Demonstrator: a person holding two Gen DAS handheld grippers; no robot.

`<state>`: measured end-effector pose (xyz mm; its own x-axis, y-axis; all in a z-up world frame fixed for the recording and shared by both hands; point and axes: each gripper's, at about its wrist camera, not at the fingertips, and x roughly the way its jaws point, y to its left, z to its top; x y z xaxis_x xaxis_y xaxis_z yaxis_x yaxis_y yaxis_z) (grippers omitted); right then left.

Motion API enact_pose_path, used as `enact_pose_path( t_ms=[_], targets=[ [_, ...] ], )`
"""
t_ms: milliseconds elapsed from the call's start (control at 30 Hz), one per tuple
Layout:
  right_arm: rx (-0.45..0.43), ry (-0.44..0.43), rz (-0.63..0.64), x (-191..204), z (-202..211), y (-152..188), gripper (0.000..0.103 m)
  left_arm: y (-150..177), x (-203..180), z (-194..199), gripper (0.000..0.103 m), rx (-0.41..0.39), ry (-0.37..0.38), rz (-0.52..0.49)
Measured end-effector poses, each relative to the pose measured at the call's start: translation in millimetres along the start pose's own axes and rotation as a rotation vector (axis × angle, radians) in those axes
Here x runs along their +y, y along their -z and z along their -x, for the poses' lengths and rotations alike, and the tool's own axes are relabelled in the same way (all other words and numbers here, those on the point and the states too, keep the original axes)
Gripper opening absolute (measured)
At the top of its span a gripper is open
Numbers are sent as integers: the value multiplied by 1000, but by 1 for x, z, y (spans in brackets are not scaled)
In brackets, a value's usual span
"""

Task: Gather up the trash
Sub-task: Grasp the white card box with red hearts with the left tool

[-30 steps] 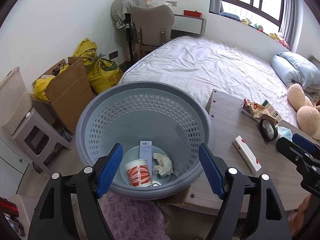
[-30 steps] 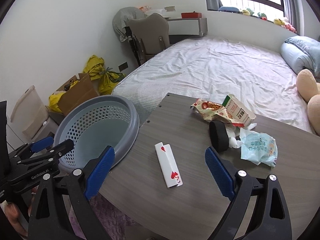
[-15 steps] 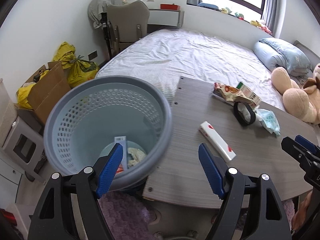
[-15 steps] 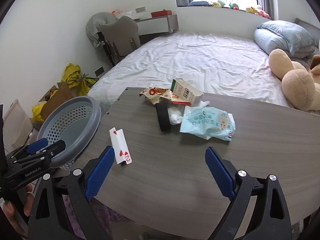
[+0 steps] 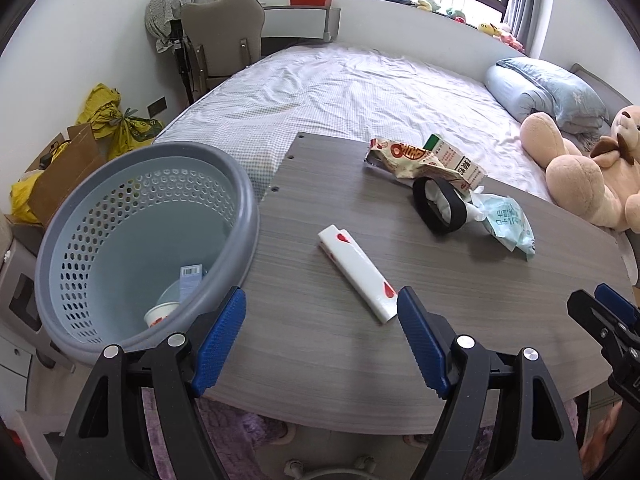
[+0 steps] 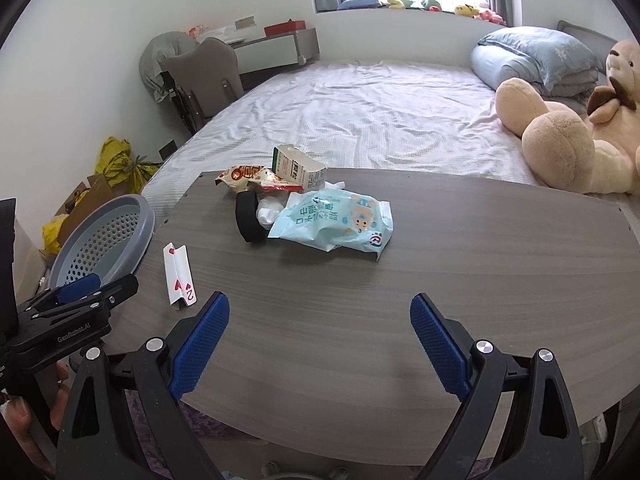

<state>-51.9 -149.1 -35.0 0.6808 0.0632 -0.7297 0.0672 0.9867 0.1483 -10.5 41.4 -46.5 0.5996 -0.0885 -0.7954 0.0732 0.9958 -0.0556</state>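
Note:
A grey-blue perforated basket (image 5: 240,216) stands at the table's left edge with a cup and a box in it; it also shows in the right wrist view (image 6: 132,210). On the grey table (image 5: 320,352) lie a folded playing card (image 5: 356,268), a black tape roll (image 5: 440,200), a snack wrapper (image 5: 400,156), a milk carton (image 5: 456,160) and a light blue wipes pack (image 5: 508,220). My left gripper (image 5: 320,340) is open and empty just before the card. My right gripper (image 6: 320,344) is open and empty, short of the wipes pack (image 6: 336,220).
A bed (image 5: 360,92) lies behind the table, with a teddy bear (image 5: 580,172) and pillows at the right. A chair (image 5: 224,36), a cardboard box (image 5: 64,172) and yellow bags (image 5: 116,124) stand at the left by the wall.
Both grippers have swung right, from over the basket toward the table's middle. The card and the trash pile now sit nearer the centre of both views. Both stay open.

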Motion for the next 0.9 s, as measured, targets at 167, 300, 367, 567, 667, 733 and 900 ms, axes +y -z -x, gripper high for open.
enact_pose_path(
  t_ms=[167, 300, 367, 567, 667, 733, 900],
  targets=[
    [3, 1, -1, -8, -4, 4, 90, -1, -10, -15, 75, 23, -13, 18],
    [7, -10, -13, -14, -8, 6, 90, -2, -15, -28, 75, 43, -28, 32],
    [8, -16, -20, -16, -10, 6, 90, -3, -18, -34, 75, 49, -37, 33],
    [7, -33, -40, -23, -13, 7, 90, -6, -25, -52, 75, 71, -68, 34],
    [10, -37, -48, -26, -15, 7, 90, -7, -28, -59, 75, 76, -81, 24],
    [13, -40, -55, -29, -17, 8, 90, -7, -30, -63, 75, 80, -89, 21],
    [12, -40, -72, -34, -17, 9, 90, -9, -32, -70, 74, 80, -106, 16]
  ],
)
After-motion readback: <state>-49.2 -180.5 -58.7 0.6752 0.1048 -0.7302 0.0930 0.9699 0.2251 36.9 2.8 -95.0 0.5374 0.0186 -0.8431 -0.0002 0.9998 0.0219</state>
